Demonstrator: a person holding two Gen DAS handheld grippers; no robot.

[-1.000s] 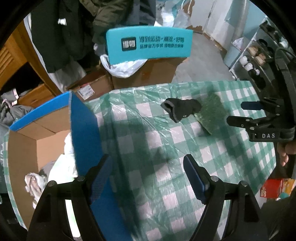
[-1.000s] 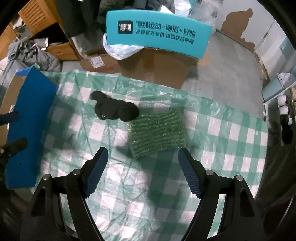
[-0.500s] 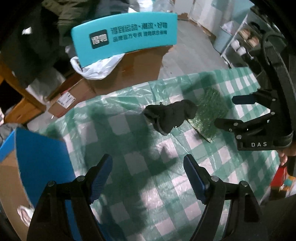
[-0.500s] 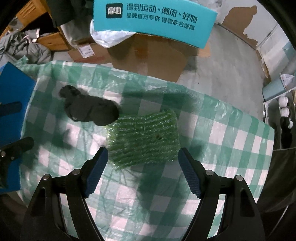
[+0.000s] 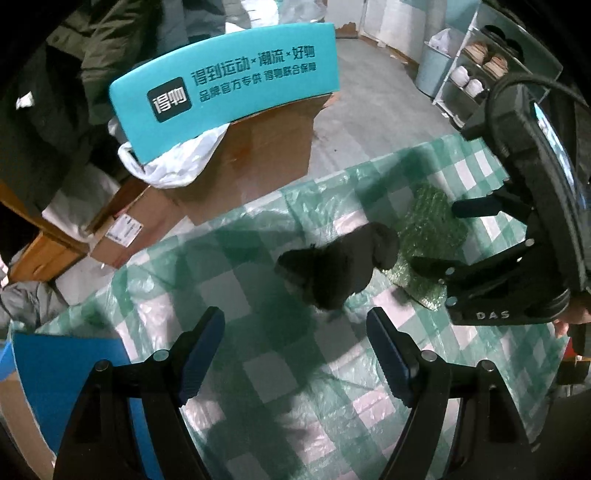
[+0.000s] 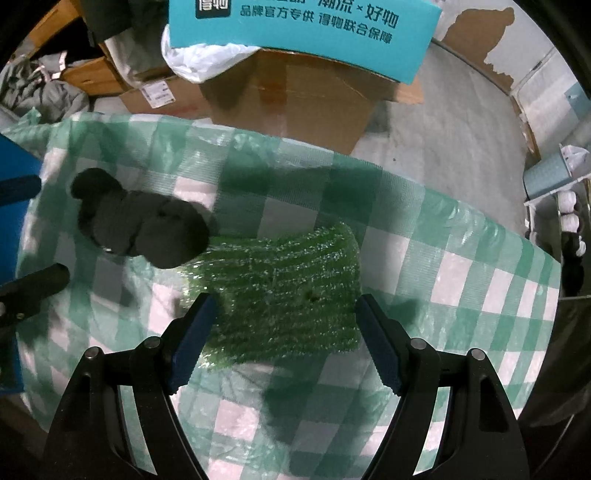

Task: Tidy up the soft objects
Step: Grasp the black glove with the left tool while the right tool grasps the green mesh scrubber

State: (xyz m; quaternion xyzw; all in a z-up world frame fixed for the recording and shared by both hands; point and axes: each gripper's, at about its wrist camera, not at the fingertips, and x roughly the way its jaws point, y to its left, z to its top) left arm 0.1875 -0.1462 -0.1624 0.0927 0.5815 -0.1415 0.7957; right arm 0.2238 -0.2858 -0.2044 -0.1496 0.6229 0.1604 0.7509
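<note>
A rolled black sock bundle (image 5: 338,269) (image 6: 140,225) lies on the green-and-white checked tablecloth (image 5: 266,369) (image 6: 461,280). Beside it, touching its right end, lies a glittery green cloth (image 6: 280,288) (image 5: 428,229). My left gripper (image 5: 295,354) stands open just short of the black bundle, nothing between its fingers. My right gripper (image 6: 284,343) is open and hangs over the near part of the green cloth, its blue pads at either side of it and apart from it. In the left wrist view the right gripper (image 5: 436,236) reaches in from the right over the green cloth.
A cardboard box with a blue flap (image 5: 66,365) sits at the table's left end. Beyond the far edge stand a brown carton with a teal printed lid (image 5: 229,88) (image 6: 295,22), a white plastic bag (image 5: 173,162) and piled clothes. Shelves (image 5: 476,74) stand at the right.
Both grippers have come down closer to the table. The left one swung right, away from the blue-flapped box toward the black bundle. The right one now hangs over the green cloth. Jaws unchanged.
</note>
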